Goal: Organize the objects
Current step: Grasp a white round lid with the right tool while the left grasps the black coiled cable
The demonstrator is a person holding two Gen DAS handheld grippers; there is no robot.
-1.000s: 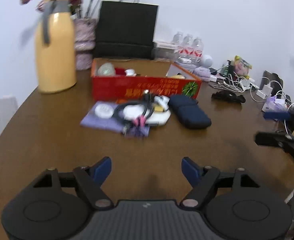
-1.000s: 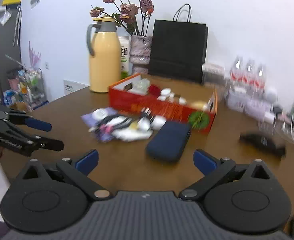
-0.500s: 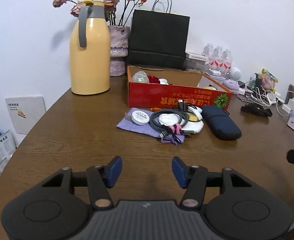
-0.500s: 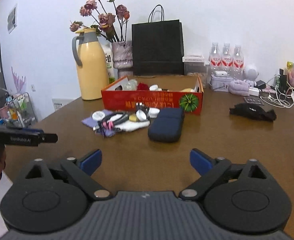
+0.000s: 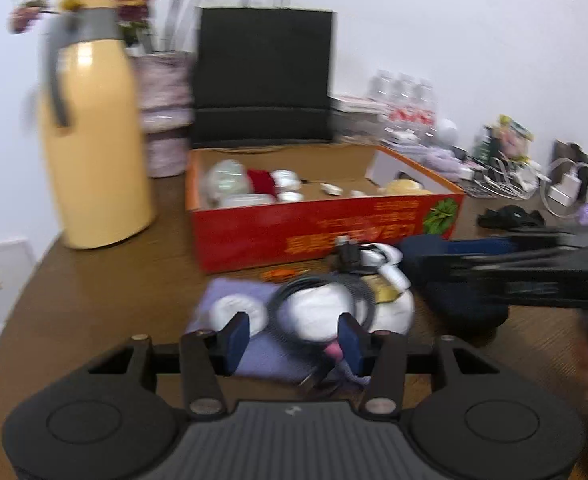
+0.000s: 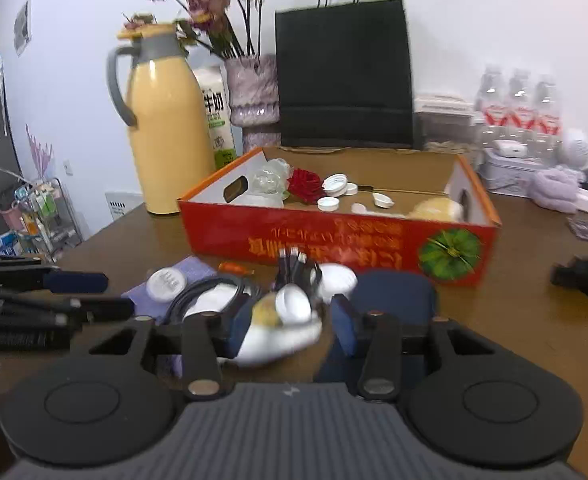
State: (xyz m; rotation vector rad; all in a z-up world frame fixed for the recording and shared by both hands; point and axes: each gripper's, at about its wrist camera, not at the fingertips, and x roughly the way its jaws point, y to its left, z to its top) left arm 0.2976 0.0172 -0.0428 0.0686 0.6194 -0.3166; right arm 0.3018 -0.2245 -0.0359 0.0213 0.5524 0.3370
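Observation:
A pile of small items lies on a purple cloth (image 5: 229, 300) in front of a red cardboard box (image 5: 326, 228): a coiled black cable (image 5: 285, 300), a white round disc (image 6: 165, 282) and white pieces. A navy pouch (image 6: 394, 292) lies beside the pile. My left gripper (image 5: 294, 338) hovers over the cable coil with its jaws apart and opening, the coil showing between them untouched. My right gripper (image 6: 289, 330) straddles a white and yellow lump (image 6: 281, 332) and its jaws are closing, with a gap still at the right pad. Each gripper also shows in the other's view: the right gripper (image 5: 434, 256), the left gripper (image 6: 105, 292).
The red box (image 6: 334, 236) holds bottle caps, a red rose (image 6: 304, 184) and a clear wrapped item. Behind stand a yellow jug (image 6: 165, 128), a vase of dried flowers (image 6: 251, 92), a black paper bag (image 6: 342, 76) and water bottles (image 6: 518, 108). A black object (image 6: 586, 276) lies right.
Both grippers have come forward across the table, up to the pile before the red box. The right jaws have narrowed a lot and the left jaws somewhat.

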